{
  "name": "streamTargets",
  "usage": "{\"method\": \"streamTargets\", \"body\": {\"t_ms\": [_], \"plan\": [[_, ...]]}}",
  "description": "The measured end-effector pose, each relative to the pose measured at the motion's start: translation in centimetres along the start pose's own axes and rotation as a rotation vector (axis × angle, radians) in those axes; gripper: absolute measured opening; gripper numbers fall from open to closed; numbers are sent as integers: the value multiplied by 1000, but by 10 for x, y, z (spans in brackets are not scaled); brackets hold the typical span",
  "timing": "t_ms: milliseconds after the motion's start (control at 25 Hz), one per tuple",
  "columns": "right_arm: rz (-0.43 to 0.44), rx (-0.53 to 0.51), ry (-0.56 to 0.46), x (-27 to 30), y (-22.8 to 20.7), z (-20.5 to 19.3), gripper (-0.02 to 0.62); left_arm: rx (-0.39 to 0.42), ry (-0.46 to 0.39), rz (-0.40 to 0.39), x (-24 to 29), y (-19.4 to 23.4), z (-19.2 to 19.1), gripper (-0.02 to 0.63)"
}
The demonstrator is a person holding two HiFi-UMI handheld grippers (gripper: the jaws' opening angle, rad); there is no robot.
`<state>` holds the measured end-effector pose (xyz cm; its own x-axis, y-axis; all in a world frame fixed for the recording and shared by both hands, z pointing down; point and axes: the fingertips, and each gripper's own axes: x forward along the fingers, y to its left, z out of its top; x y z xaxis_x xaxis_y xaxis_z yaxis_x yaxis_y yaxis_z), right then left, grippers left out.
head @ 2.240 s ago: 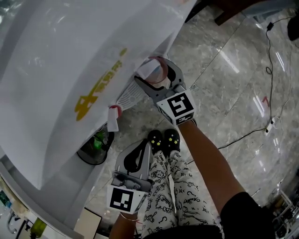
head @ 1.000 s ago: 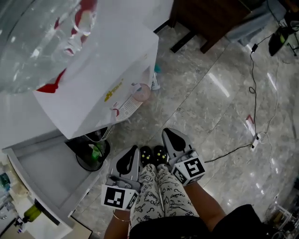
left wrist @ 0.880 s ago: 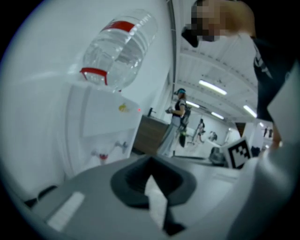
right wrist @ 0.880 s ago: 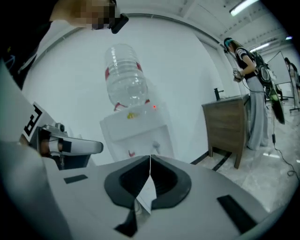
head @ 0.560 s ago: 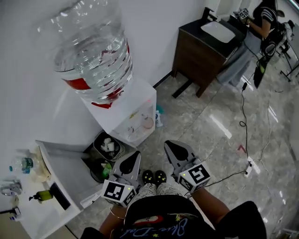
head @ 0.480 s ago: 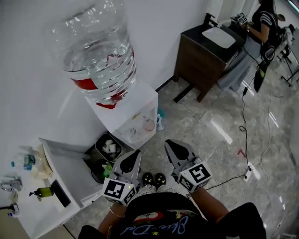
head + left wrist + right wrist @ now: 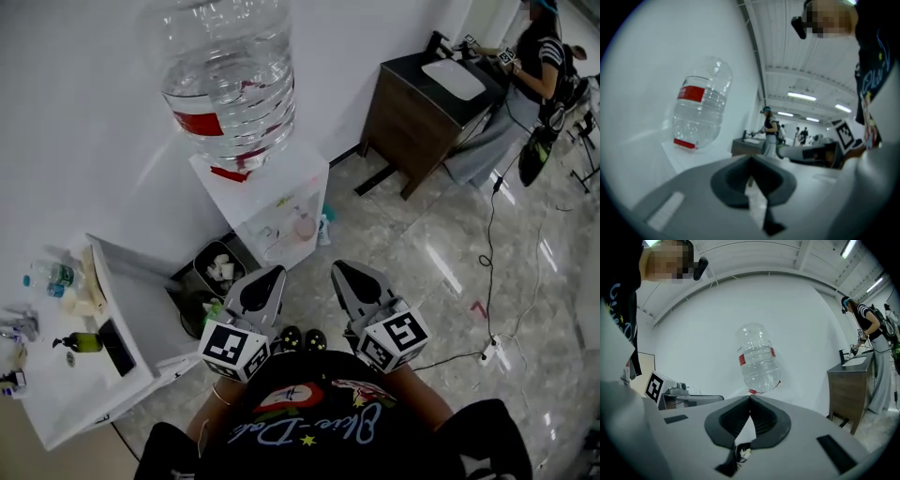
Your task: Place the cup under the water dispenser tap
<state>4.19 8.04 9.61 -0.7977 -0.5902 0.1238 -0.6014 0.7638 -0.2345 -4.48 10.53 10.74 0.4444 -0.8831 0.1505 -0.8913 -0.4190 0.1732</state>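
In the head view the pink cup [image 7: 304,228] stands in the alcove of the white water dispenser [image 7: 272,192], below its taps. A large clear water bottle [image 7: 228,80] sits upside down on top. My left gripper [image 7: 270,274] and right gripper [image 7: 341,269] hang side by side near my body, well back from the dispenser. Both are shut with nothing between their jaws. In the left gripper view the left gripper [image 7: 751,159] has its jaws together and the bottle [image 7: 700,110] beyond them. The right gripper view shows the right gripper [image 7: 750,397] shut too, with the bottle [image 7: 758,359] ahead.
A waste bin [image 7: 216,272] with crumpled paper stands left of the dispenser. A white counter [image 7: 70,375] with small bottles lies at the far left. A dark wooden cabinet [image 7: 422,103] and a person [image 7: 536,56] are at the back right. Cables [image 7: 487,272] run across the marble floor.
The right gripper has let go of the cup in the dispenser alcove and drawn back. Both grippers have risen to my body. The view has pulled up and away from the dispenser.
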Motion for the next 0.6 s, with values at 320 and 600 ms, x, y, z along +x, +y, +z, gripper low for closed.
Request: {"method": "streamTargets", "body": {"t_ms": [320,600], "plan": [[52,-5,1,6,12,3,14,-15,-1,45,-9,9,-2,-5],[91,3,12,9,14,0,14,-14,6,52,-4,11,-2,-5]]}}
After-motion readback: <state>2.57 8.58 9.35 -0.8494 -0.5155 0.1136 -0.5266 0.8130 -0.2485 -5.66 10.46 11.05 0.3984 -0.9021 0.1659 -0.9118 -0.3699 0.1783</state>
